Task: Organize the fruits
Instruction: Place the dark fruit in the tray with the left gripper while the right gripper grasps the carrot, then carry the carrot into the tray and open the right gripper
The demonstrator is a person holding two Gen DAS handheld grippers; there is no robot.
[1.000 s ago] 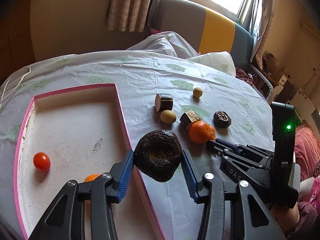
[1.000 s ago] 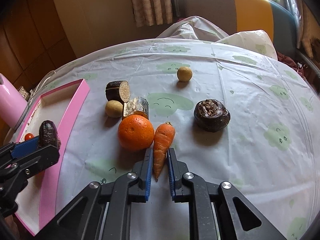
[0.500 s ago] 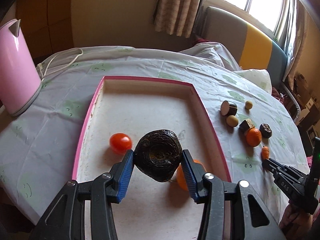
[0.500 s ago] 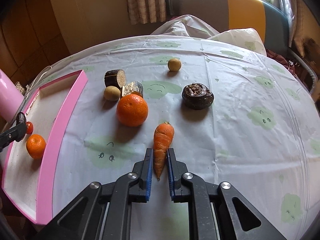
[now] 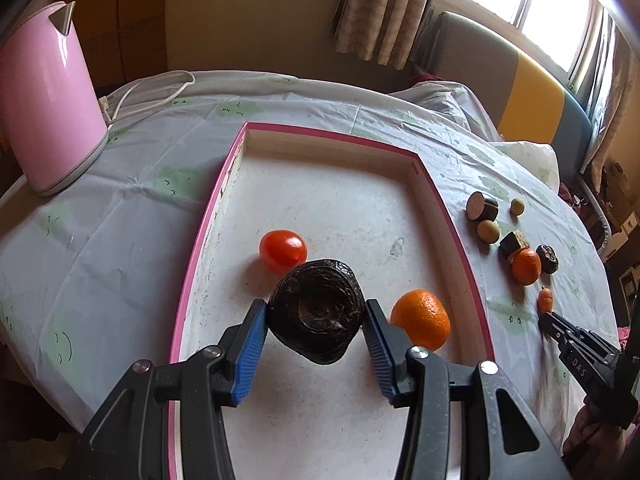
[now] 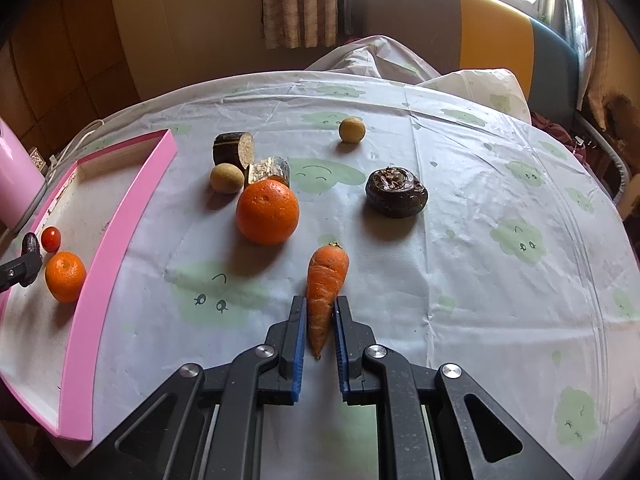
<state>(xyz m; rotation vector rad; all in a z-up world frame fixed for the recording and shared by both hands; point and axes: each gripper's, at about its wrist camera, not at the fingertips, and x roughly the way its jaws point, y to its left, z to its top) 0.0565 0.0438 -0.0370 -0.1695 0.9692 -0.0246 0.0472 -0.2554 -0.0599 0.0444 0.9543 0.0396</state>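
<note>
Tongs (image 5: 316, 330) half hide tomato (image 5: 282, 251).

The surface (image 6: 460, 280), under a cloud-print cover, carries a pink tray (image 6: 120, 208), pink kettle (image 5: 44, 92), orange (image 6: 267, 212), water chestnut (image 6: 396, 192) and cut root pieces (image 6: 236, 148).

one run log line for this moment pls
left claw: shut on dark wrinkled fruit, over pink tray | right claw: shut on orange carrot

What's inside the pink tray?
Inside the pink tray lie a tomato and an orange. The left gripper holds a dark fruit over it, hiding the floor beneath.
</note>
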